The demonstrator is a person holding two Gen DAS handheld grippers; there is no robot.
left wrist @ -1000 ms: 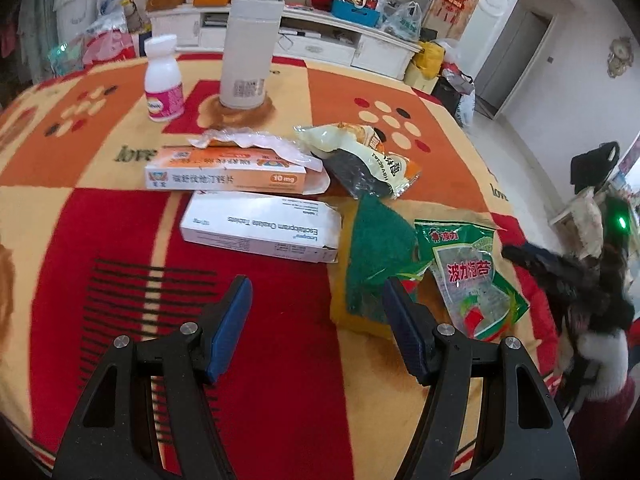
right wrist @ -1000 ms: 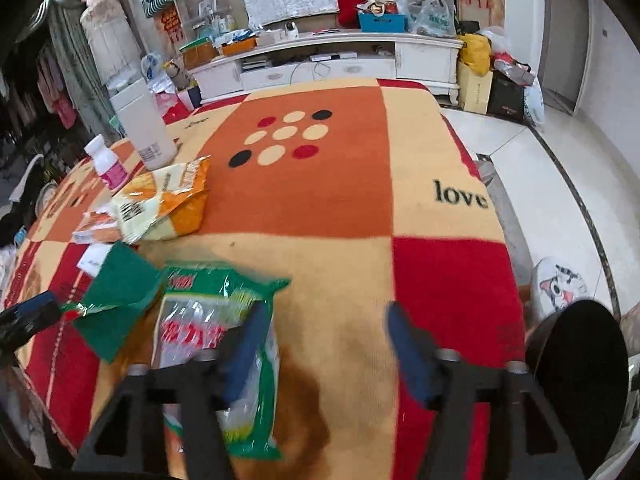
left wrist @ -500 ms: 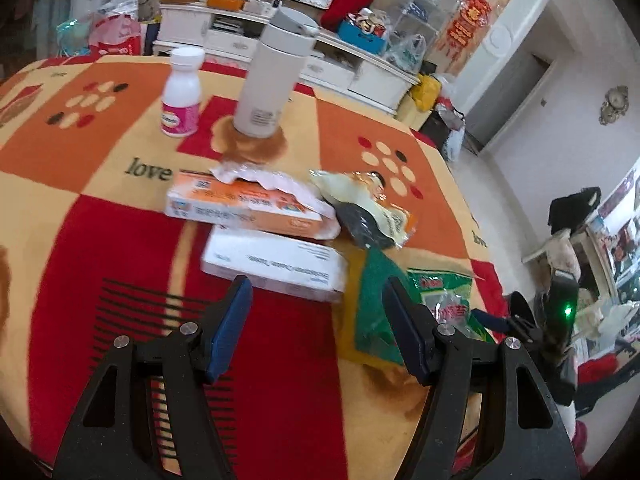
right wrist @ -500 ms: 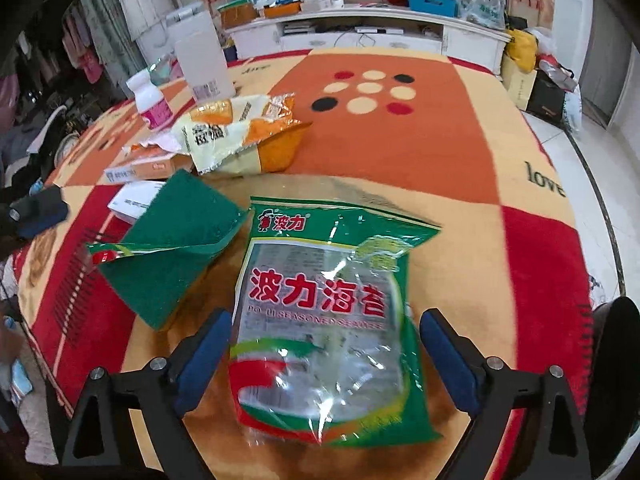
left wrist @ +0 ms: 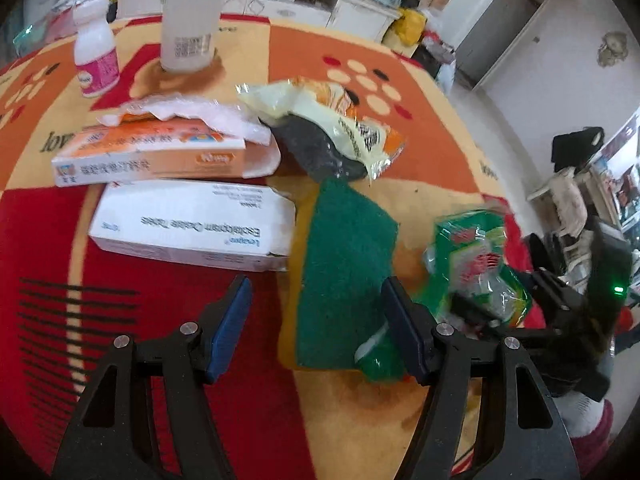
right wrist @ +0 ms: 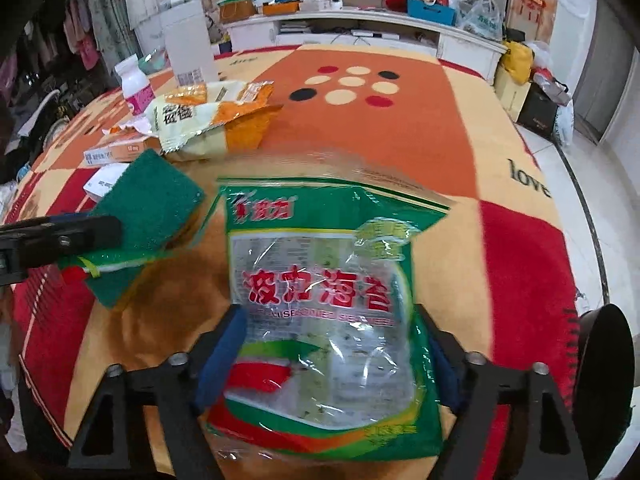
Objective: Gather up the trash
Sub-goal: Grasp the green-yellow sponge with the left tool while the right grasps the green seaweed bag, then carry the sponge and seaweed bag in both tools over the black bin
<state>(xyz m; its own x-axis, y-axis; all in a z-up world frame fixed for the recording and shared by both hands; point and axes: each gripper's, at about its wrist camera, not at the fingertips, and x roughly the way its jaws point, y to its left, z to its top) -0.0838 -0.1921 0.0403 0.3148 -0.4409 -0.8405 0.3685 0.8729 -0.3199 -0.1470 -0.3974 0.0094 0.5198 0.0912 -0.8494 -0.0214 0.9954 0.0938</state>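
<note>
Seaweed snack bag [right wrist: 320, 300] lay between my right gripper's [right wrist: 326, 354] wide-open jaws, unpinched, while my left gripper [left wrist: 316, 324] gaped empty over the green scouring pad [left wrist: 340, 276].

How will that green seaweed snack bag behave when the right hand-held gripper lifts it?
The seaweed snack bag looks like thin, crinkled film lying flat, so it will probably flop and fold rather than hold its shape. It seems nearly empty, so likely very light. Its glossy surface may slip between the pads of the right hand-held gripper, which straddle its lower end.
</note>
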